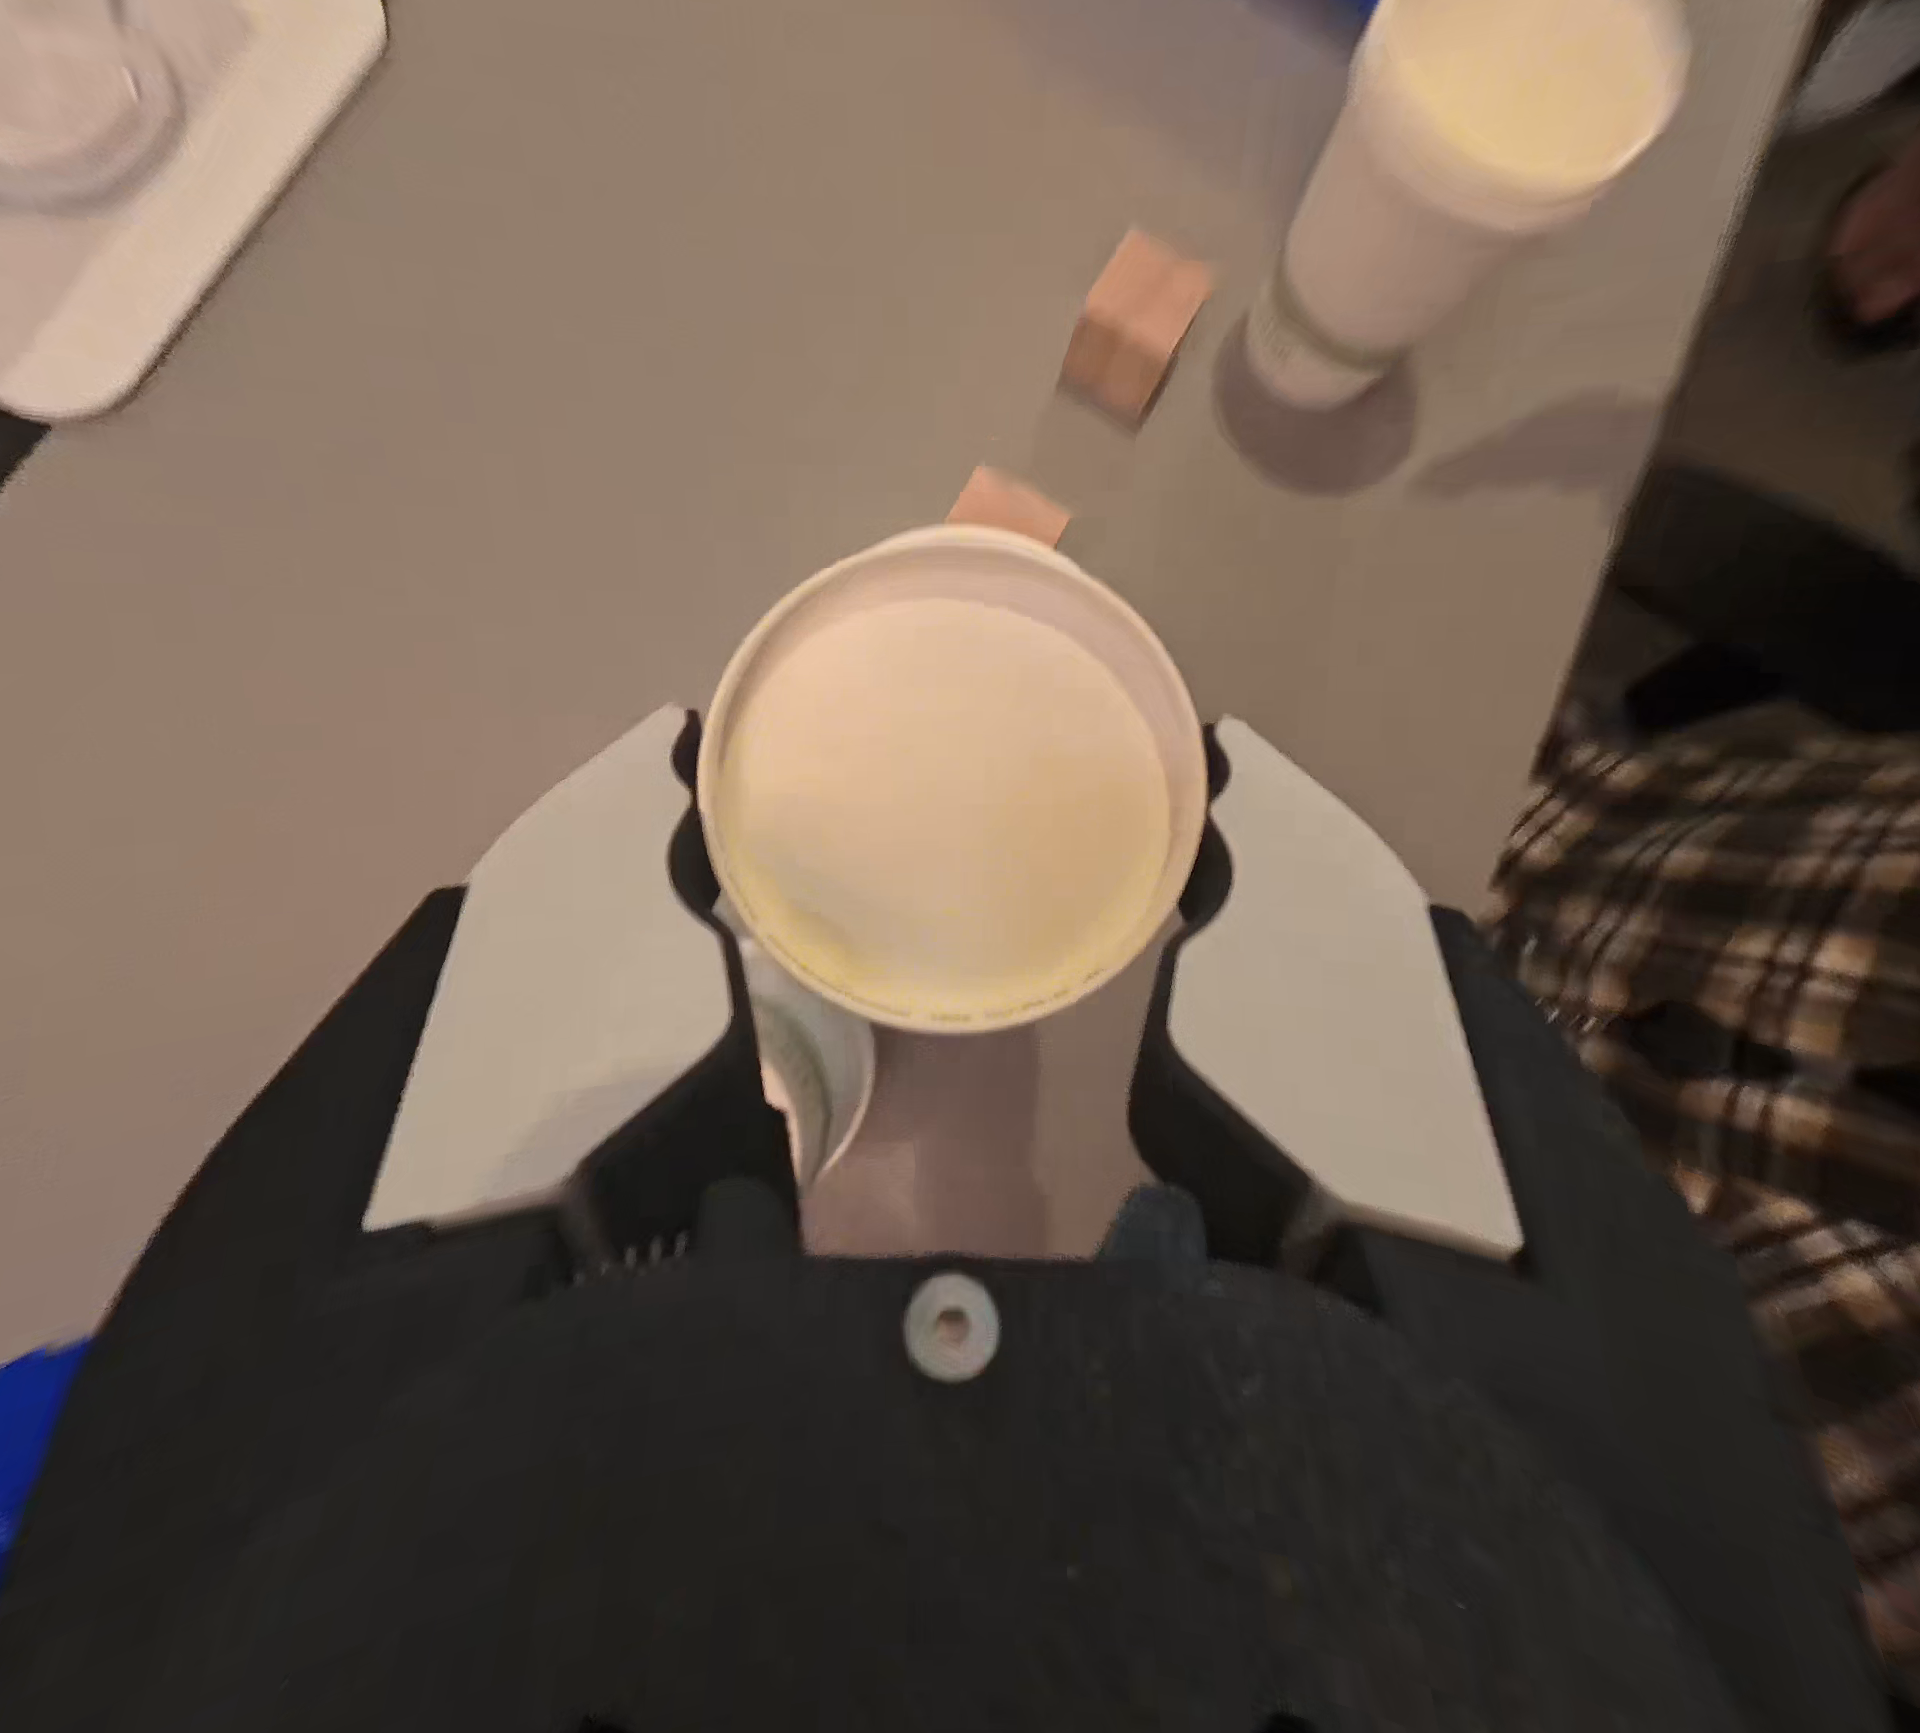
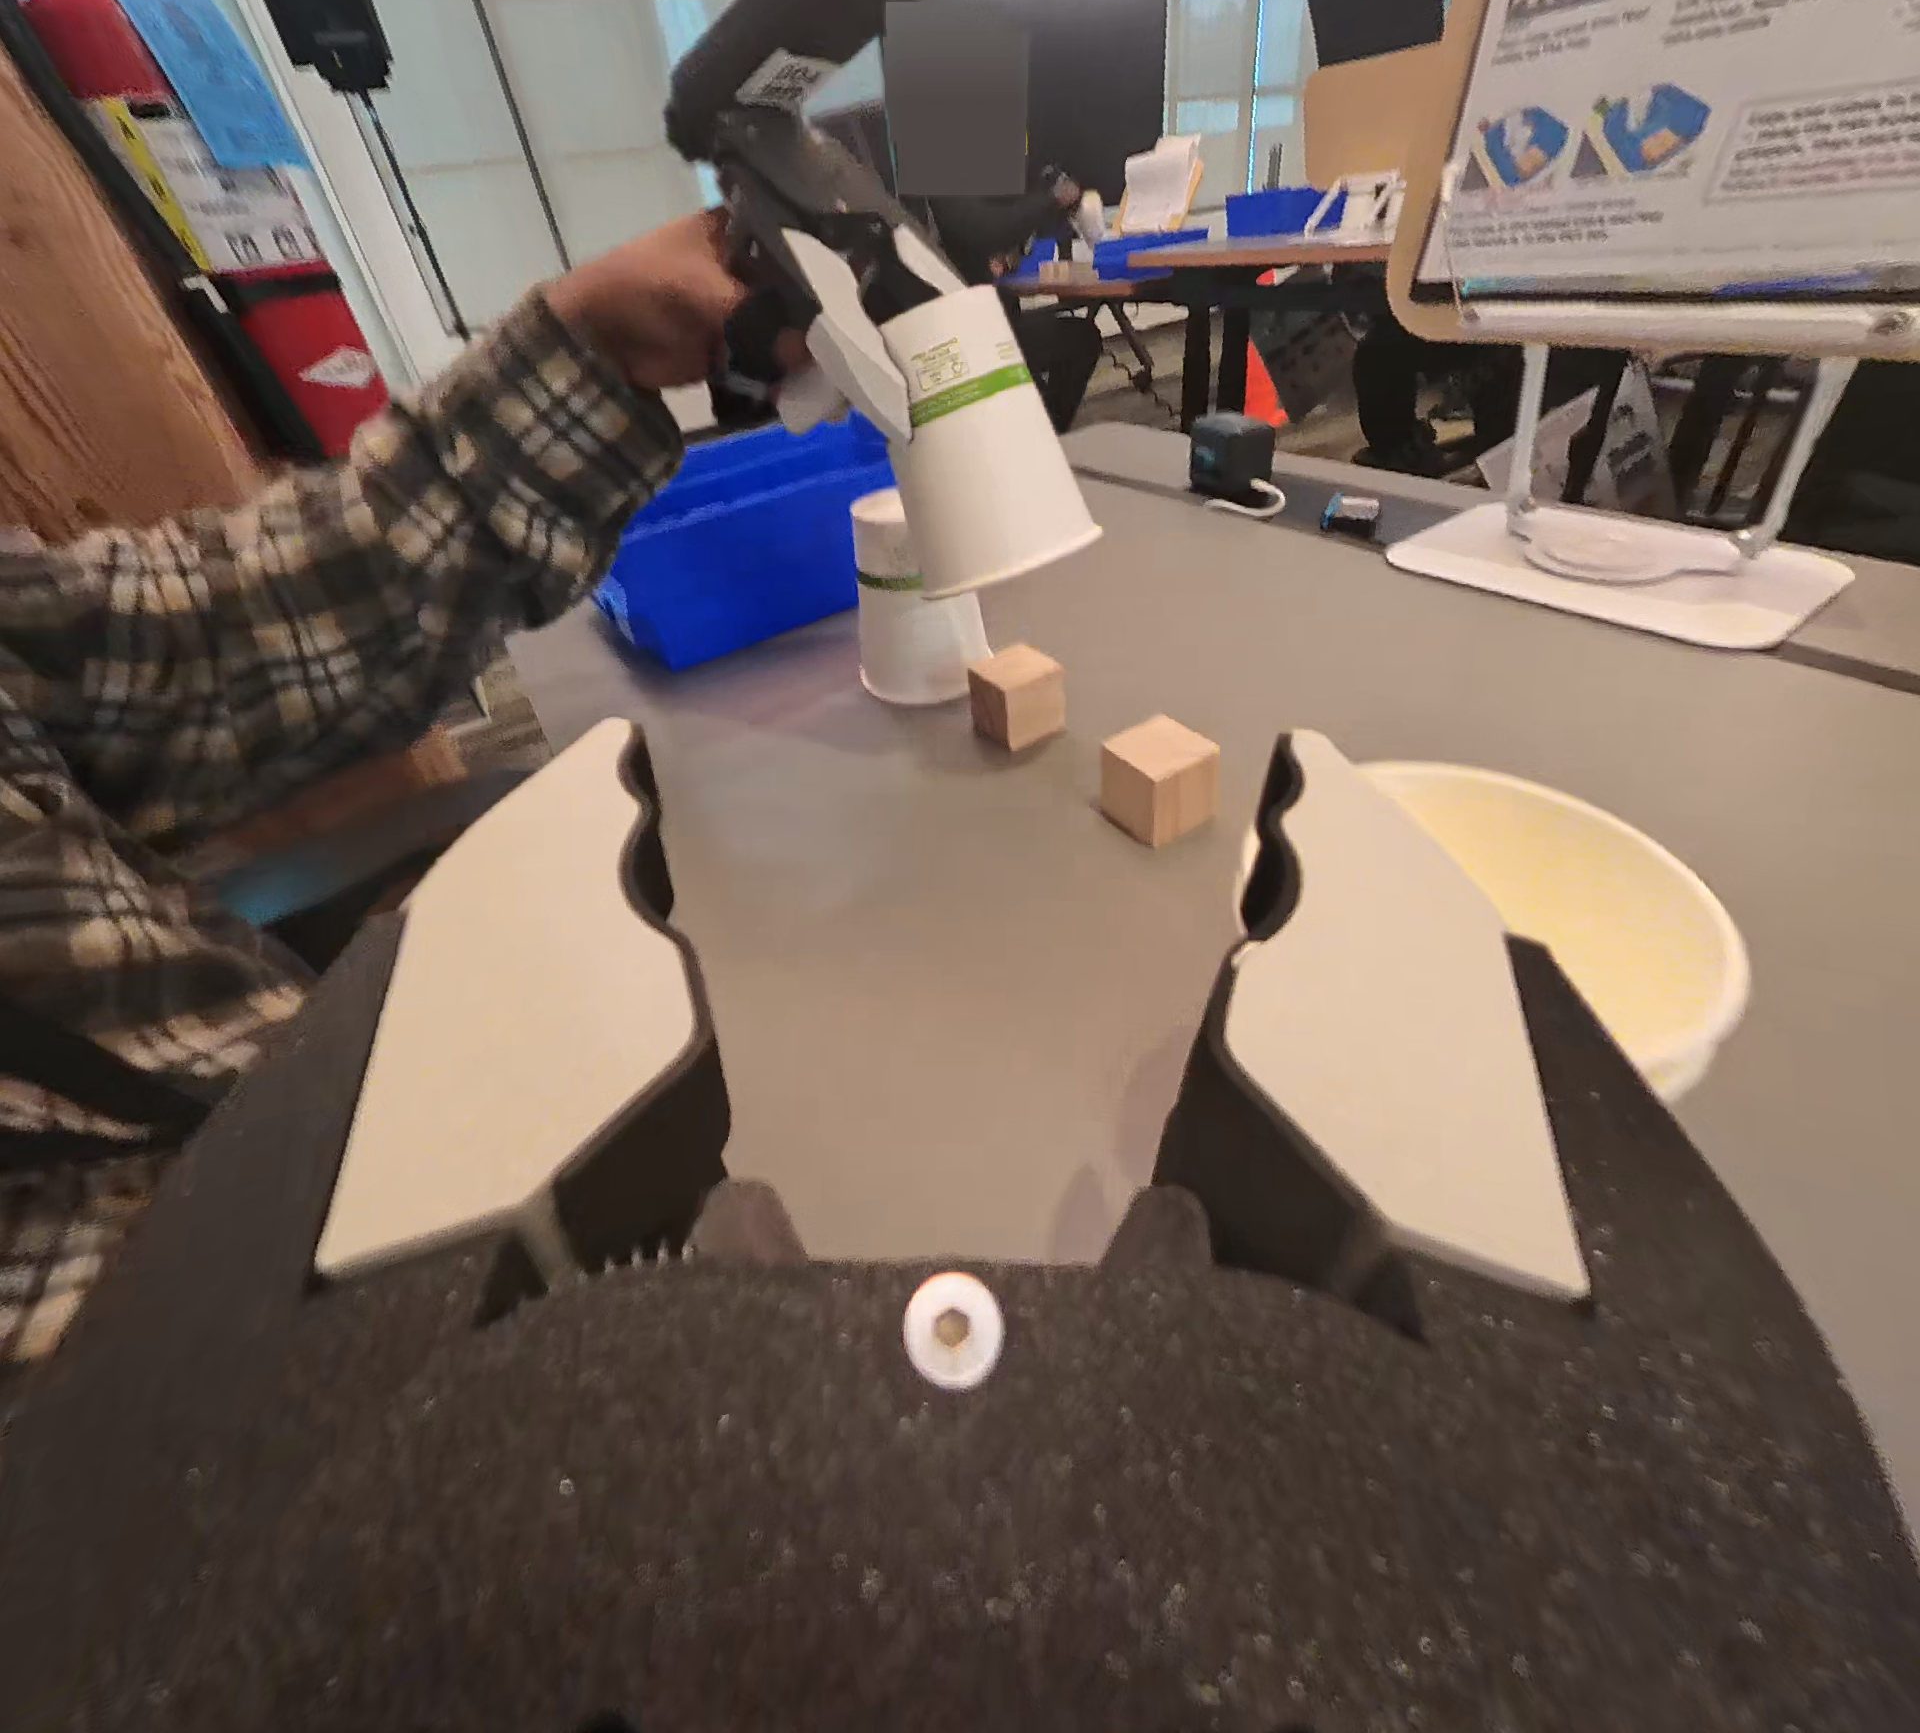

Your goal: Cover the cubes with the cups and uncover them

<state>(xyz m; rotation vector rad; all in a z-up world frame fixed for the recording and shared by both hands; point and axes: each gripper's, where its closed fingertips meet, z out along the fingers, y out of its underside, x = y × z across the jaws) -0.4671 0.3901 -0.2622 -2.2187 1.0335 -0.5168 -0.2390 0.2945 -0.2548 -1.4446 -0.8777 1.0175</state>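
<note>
The paper cup (image 2: 966,436) is clamped mouth-down between the fingers of the left gripper (image 2: 883,312), held in the air, tilted, above and just short of the two wooden cubes (image 2: 1018,696) on the grey table (image 2: 1455,696). A second inverted cup (image 2: 909,623) stands beyond the cubes, and a third cup (image 2: 1579,904) lies just right of the right gripper (image 2: 956,852), whose fingers stand apart with nothing between them. The cup is judged light, thin-walled and easily crushed. Grip the narrow base end with moderate force; avoid the flexible rim.
</note>
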